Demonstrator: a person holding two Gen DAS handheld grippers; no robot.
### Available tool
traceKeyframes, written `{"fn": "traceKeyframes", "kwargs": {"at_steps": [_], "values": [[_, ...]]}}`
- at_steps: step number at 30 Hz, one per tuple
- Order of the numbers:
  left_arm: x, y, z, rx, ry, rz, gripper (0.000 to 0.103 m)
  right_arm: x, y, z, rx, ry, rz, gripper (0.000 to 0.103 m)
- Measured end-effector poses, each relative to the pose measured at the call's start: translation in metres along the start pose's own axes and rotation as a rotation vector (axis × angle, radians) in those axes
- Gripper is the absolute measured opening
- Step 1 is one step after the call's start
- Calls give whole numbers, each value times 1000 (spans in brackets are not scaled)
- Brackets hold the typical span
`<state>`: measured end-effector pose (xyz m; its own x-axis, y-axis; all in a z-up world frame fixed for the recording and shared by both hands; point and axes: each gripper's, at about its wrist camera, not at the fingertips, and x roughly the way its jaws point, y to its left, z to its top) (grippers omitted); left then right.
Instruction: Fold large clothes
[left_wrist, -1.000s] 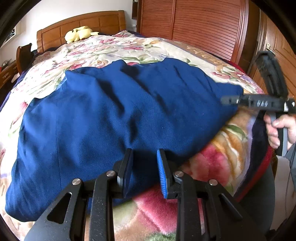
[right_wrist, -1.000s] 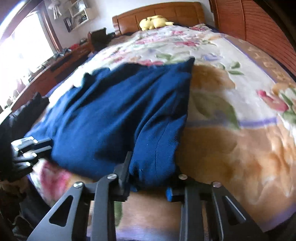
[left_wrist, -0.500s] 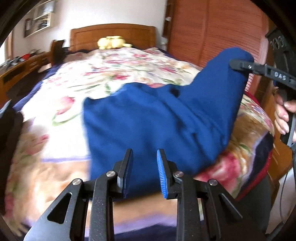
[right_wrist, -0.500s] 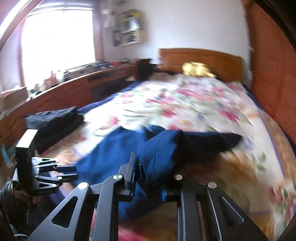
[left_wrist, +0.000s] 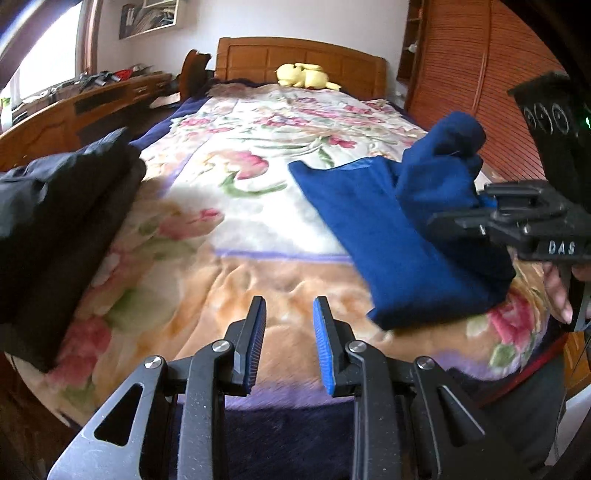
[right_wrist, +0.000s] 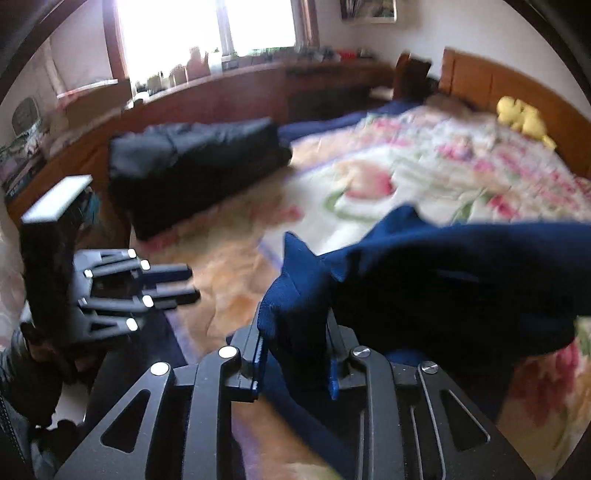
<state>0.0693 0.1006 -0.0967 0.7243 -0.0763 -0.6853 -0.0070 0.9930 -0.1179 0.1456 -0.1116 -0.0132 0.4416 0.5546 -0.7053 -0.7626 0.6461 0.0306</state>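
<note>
The dark blue garment (left_wrist: 369, 221) lies on the right half of the flowered bed blanket (left_wrist: 229, 206), partly doubled over. My right gripper (right_wrist: 295, 325) has a bunched edge of the blue garment (right_wrist: 443, 280) between its fingers and holds it up off the bed; its jaws are opening. From the left wrist that right gripper (left_wrist: 476, 206) shows at the right edge with the cloth hanging from it. My left gripper (left_wrist: 290, 306) hovers over bare blanket near the foot of the bed, open and empty. In the right wrist view the left gripper (right_wrist: 177, 284) is at the far left.
A stack of folded black clothes (left_wrist: 55, 221) sits on the bed's left edge. A yellow plush toy (left_wrist: 306, 75) rests by the wooden headboard (left_wrist: 295, 55). A wooden wardrobe (left_wrist: 480, 74) stands on the right, a long sideboard (right_wrist: 221, 99) under the window.
The right gripper has lifted the garment's edge and carried it leftward over the rest. The left gripper has moved left off the garment to bare blanket.
</note>
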Motion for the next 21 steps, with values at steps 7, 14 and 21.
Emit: {"fn": "traceKeyframes", "kwargs": {"at_steps": [7,14,21], "values": [[3,7,-1,-8,1,-8,27,-23,-10,-3,19,-35,12,55],[-5,-2,-2,25,-16,-27,27,-52,-42,-33,92,-101,-145,55],[-4,-2,-3,23,-13,-28,27,-13,-84,-19,130,-30,-265,55]]}}
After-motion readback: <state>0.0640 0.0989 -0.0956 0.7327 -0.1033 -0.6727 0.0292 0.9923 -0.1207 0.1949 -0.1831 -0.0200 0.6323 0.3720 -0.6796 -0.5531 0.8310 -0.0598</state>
